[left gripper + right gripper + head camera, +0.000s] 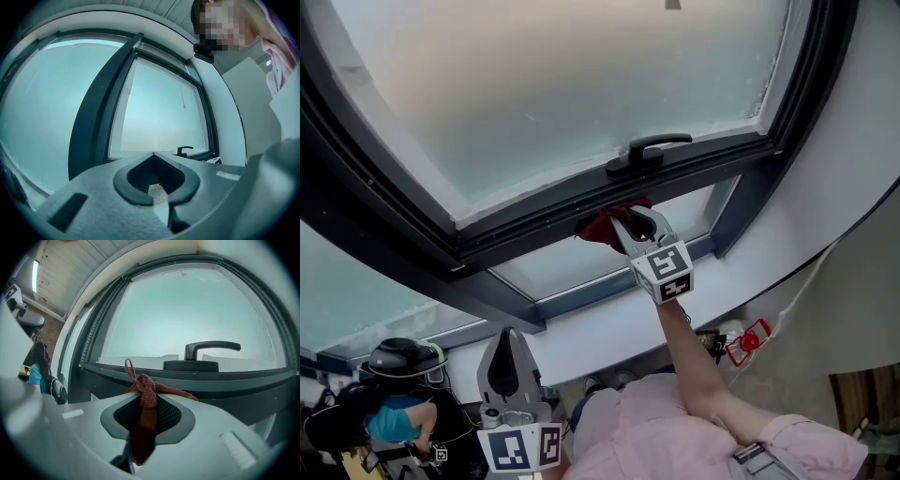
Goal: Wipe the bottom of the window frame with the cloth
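At the lower rail of the dark window frame [534,217], just below the black handle [647,150], my right tongs [623,223] reach up with a red cloth [600,225] pinched between their jaws. In the head view the cloth lies bunched against the rail, left of the jaw tips. In the right gripper view the cloth [145,401] is gripped at the middle of the right tongs [142,394]; one knotted end stands above the jaws toward the frame [187,380] and the other hangs below them, with the handle [206,350] directly ahead. My left tongs [508,339] are held low, well apart from the window; in the left gripper view the left tongs [154,155] have their jaws pressed together, with only a pale sliver at the seam that I cannot identify. Frosted glass [562,84] fills the sash above the rail
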The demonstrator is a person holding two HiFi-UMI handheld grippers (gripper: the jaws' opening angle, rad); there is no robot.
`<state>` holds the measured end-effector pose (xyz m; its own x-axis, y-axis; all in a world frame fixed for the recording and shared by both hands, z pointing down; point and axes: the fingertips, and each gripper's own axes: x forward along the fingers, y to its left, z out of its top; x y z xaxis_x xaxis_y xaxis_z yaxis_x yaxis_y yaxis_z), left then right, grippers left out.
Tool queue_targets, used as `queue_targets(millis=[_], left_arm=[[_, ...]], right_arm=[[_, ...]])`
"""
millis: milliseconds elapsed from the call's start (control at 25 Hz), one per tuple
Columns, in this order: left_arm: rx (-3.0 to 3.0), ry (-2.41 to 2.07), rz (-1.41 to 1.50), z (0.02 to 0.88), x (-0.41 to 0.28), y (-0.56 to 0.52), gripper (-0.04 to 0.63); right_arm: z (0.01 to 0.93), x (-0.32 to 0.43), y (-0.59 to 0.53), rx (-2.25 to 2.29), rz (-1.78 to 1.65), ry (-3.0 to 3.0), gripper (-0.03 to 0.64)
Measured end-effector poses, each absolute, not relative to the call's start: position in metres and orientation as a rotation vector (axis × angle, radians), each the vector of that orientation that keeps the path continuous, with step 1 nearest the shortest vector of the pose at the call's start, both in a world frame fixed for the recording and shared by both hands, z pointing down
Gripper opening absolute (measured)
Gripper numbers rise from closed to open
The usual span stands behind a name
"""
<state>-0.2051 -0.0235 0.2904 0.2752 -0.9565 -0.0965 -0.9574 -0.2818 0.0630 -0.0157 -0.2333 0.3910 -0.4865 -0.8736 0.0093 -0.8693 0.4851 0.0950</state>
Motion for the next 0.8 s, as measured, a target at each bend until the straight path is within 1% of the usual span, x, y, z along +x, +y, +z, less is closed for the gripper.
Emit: queue_targets(millis=[400, 800], left_arm=[[-2.476, 1.909, 0.179, 0.290, -0.199, -0.020, -0.006], [-2.440, 1.957, 0.177, 0.293, -0.197, -0.015, -0.006]], right_arm=[[0.390, -0.006, -0.235, 1.544, -0.133, -2.664, 0.077], [0.392, 0.019, -0.239, 1.597, -0.128, -2.642, 0.077]])
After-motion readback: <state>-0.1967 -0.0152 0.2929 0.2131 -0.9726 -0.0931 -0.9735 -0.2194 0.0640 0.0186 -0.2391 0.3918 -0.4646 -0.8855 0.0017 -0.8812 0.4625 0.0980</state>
